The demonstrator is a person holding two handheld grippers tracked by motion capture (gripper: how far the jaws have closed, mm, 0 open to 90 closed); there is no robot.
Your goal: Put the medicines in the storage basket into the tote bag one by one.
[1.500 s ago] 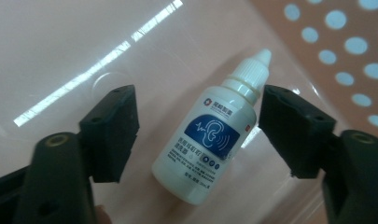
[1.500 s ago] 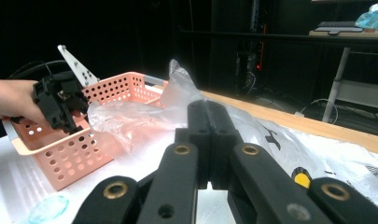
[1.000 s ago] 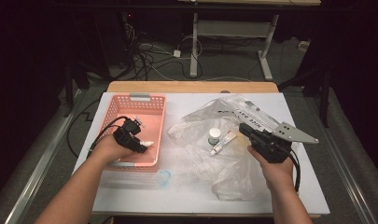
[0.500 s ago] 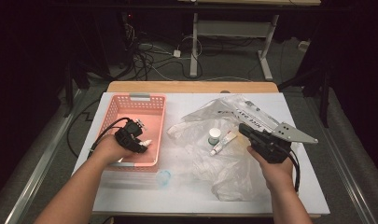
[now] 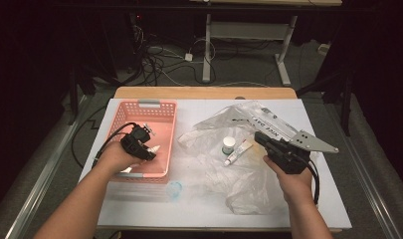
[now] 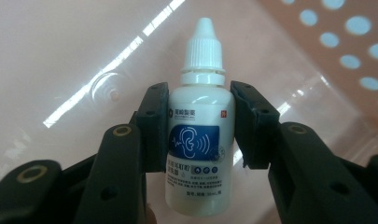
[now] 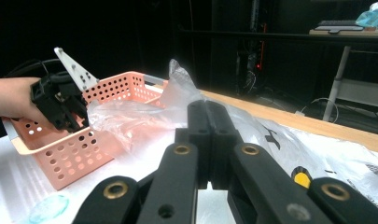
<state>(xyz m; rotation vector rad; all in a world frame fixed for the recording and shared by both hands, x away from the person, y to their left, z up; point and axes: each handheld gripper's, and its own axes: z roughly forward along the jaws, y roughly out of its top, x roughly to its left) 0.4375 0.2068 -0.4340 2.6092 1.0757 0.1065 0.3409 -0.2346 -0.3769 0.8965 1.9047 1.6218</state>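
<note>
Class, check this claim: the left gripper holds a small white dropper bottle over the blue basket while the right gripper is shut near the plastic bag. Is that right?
Not quite: the basket is pink, as the high view shows. The left gripper does hold the dropper bottle over it, and the right gripper is shut near the plastic bag.

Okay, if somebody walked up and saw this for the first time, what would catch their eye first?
Probably the pink basket at the table's left, where the left gripper holds a small white dropper bottle with a blue ear label just above its floor. Next, the crumpled clear plastic bag spread over the table's right half, with a little green-capped jar and a tube lying on it. The right gripper hovers shut over that bag.
</note>
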